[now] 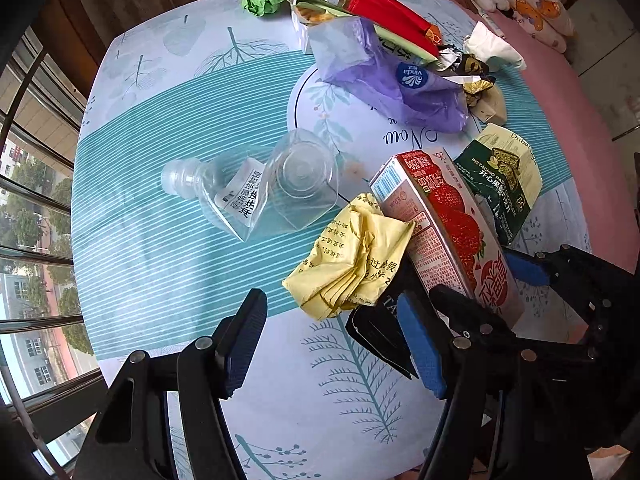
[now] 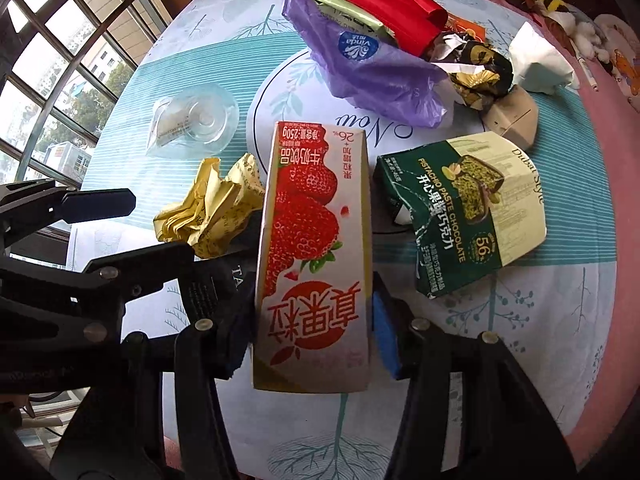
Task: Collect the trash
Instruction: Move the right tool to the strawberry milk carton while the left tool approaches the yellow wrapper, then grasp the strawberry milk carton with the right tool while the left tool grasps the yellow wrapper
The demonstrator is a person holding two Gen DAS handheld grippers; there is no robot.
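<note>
On the bench (image 2: 560,340), near its front edge, the strawberry milk carton (image 2: 312,248) lies lengthwise between the right gripper (image 2: 312,340), whose jaws press on its two sides near the base. Just left of it sits crumpled yellow paper (image 1: 352,256); a pistachio chocolate wrapper (image 2: 460,216) lies to its right. The left gripper (image 1: 332,344) hovers with jaws wide apart and empty, near the paper. A clear plastic bottle (image 1: 256,192) lies farther back.
</note>
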